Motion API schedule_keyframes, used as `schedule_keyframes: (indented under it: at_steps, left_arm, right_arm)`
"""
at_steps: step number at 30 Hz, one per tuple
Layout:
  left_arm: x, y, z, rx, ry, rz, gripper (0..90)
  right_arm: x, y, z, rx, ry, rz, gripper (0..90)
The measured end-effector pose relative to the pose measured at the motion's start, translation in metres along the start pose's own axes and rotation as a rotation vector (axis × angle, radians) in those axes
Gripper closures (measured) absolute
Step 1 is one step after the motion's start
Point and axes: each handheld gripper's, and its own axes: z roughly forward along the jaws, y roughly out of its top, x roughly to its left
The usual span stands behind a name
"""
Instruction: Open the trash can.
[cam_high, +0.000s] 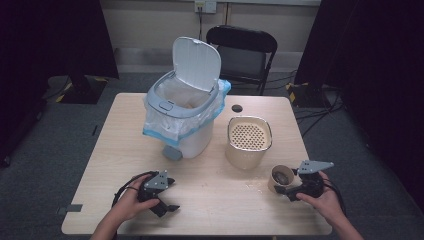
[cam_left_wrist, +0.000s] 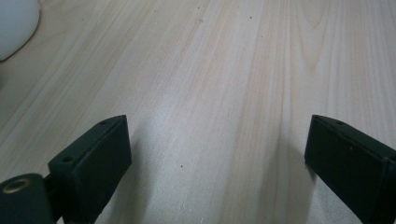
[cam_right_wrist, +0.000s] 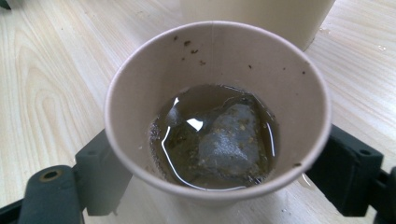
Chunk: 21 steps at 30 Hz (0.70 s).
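Left tool (cam_high: 167, 197) sits low over the counter (cam_high: 215, 200), well left of the paper cup (cam_high: 281, 178), jaws spread apart with nothing between them; the left gripper view has bare wood under the gap. Behind it and left of the cup stands a pedal bin (cam_high: 182, 117), lid up, blue-edged liner bag folded over the rim. Just beside the cup, toward the bin, a cream strainer pot (cam_high: 248, 141) with a perforated insert. The cup stands on the counter's near right part, holding dark liquid and a soaked tea bag (cam_right_wrist: 229, 135). Right tool (cam_high: 286, 189) has a jaw on each side of the cup; whether the pads press the wall, cannot tell. Small wet spots on the wood left of the cup.
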Motion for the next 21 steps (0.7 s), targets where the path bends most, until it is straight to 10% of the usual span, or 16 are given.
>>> schedule_keyframes:
  at_steps: [21]
  left_arm:
    - [0.0, 0.0, 0.0, -0.002, 0.0, -0.002, 6.6]
  right_arm:
    - [0.002, -0.011, 0.014, -0.102, 0.012, 0.033, 26.4]
